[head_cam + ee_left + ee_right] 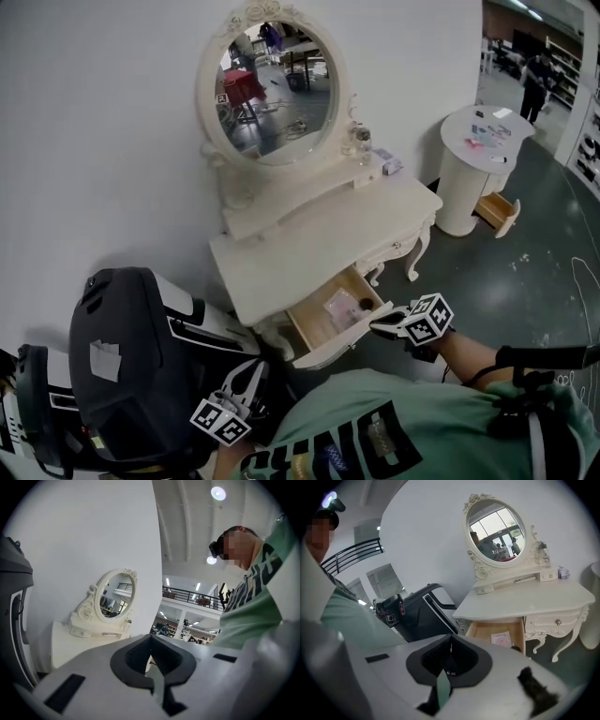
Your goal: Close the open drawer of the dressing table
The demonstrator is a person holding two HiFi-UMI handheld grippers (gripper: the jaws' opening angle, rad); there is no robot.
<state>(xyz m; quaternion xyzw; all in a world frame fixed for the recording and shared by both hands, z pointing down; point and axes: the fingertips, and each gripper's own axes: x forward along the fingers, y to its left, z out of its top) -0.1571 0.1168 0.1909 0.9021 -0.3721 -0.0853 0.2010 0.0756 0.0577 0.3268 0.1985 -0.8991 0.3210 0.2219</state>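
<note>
We see the drawer (330, 321) of the dressing table (309, 239) standing wide open below the front edge of the white surface. Inside it lie a pale packet (342, 305) and, beside that, a small dark thing (367, 303) too small to name. In the right gripper view a closed, ornate drawer (555, 620) sits just to the right of the open one.

Our right gripper (377, 323) is at the open drawer's front, near its outer corner. Its fingers (423, 660) are pressed together along a thin seam, with nothing between them. The tips are just beside the drawer's front panel; we cannot tell whether they touch it.

Our left gripper (246, 380) is well apart from the drawer, low in the head view and close against a black case (131, 366) that stands beside the table. Its fingers (129, 660) are also closed on each other and hold nothing. The left gripper view looks past them to the white wall and the oval mirror (115, 597) at the back of the surface.

Farther off on the dark floor stands a round white stand (464, 187) with its own small drawer (497, 212) pulled out.
</note>
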